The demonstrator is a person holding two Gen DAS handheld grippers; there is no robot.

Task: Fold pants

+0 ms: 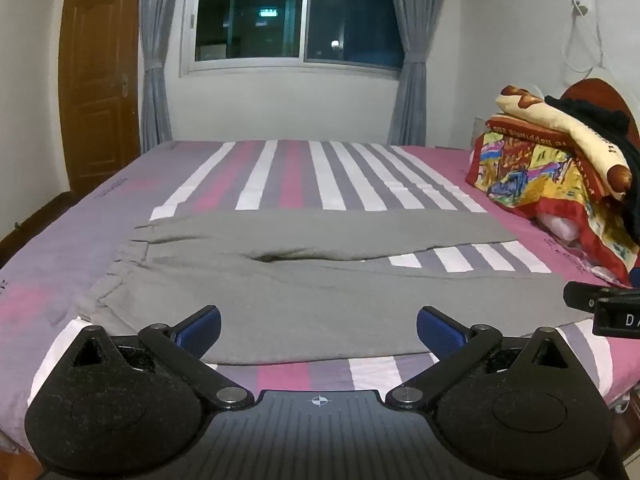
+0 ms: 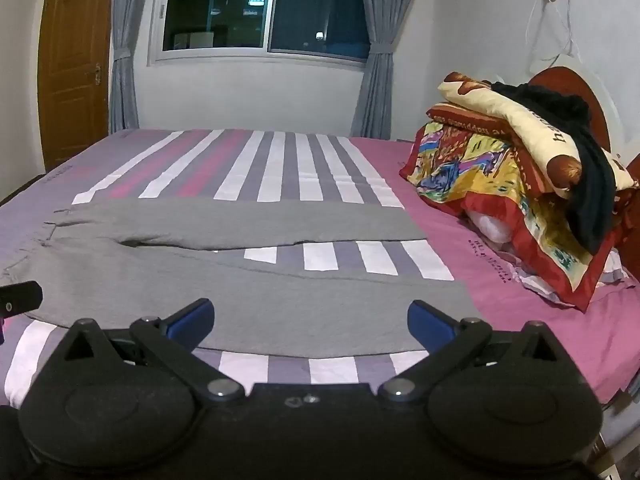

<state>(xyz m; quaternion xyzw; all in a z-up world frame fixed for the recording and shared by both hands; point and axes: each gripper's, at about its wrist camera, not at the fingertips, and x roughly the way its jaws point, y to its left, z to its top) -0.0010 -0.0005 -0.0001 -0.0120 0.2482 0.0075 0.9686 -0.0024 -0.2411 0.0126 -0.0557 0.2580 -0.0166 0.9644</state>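
Observation:
Grey pants lie flat across the striped bed, waistband at the left, both legs running right with a gap between them. My left gripper hovers open above the near leg's front edge, blue pads wide apart and empty. In the right wrist view the same pants spread under my right gripper, also open and holding nothing, nearer the leg ends. The black tip of the right gripper shows at the right edge of the left wrist view. The left gripper's tip shows at the left edge of the right wrist view.
A pile of colourful folded blankets with a dark garment on top sits at the bed's head on the right, against a red headboard. Behind the bed are a window with grey curtains and a wooden door at the left.

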